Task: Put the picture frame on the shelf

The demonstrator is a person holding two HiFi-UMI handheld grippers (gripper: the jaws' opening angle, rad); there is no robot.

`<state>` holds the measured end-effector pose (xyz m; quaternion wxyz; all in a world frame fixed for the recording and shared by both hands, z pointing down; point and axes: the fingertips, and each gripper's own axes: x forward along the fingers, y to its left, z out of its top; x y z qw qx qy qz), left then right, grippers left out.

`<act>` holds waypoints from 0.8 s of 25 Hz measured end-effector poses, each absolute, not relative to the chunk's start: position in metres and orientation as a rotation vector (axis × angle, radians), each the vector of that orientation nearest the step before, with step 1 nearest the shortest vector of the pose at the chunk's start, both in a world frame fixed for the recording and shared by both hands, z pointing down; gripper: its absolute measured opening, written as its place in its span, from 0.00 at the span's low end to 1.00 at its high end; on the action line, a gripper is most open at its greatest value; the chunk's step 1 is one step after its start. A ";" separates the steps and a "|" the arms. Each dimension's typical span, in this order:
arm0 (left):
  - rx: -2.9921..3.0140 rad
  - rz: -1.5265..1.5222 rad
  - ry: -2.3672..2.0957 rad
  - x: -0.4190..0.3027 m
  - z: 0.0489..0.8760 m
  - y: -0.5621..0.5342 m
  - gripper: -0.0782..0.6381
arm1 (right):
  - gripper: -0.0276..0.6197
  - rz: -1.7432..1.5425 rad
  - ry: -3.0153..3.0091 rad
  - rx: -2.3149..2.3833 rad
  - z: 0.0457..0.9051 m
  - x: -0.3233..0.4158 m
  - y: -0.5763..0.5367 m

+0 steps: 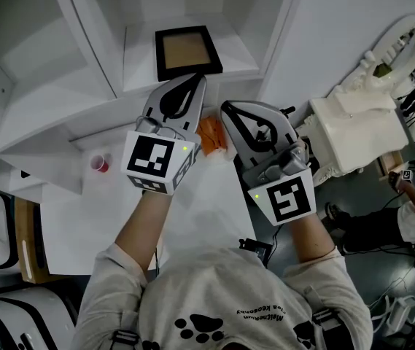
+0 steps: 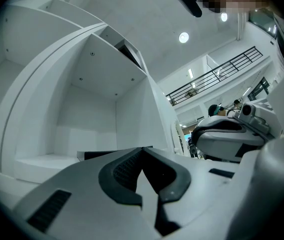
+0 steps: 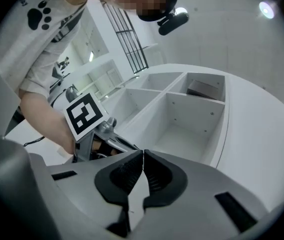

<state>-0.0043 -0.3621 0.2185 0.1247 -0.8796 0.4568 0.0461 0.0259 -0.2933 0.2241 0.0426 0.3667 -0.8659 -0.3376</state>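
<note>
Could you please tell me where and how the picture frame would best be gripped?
Probably by the near black edge of the picture frame, coming in from the open front of the shelf. It lies flat in its compartment with walls on the other sides, so only that edge is open to jaws.

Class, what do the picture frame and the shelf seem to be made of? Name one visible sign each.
Picture frame: matte black border, probably wood or plastic; tan insert looks like cardboard. Shelf: flat matte white panels with small fastener dots, likely laminated board.
</note>
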 end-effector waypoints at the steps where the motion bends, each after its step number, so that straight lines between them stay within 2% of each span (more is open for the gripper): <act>1: -2.562 0.134 1.332 -0.004 0.218 -0.361 0.14 | 0.10 -0.981 -2.692 1.160 0.222 0.027 -0.292; 20: -2.546 0.111 1.365 -0.016 0.223 -0.302 0.14 | 0.09 -0.659 -2.846 1.479 0.217 0.021 -0.281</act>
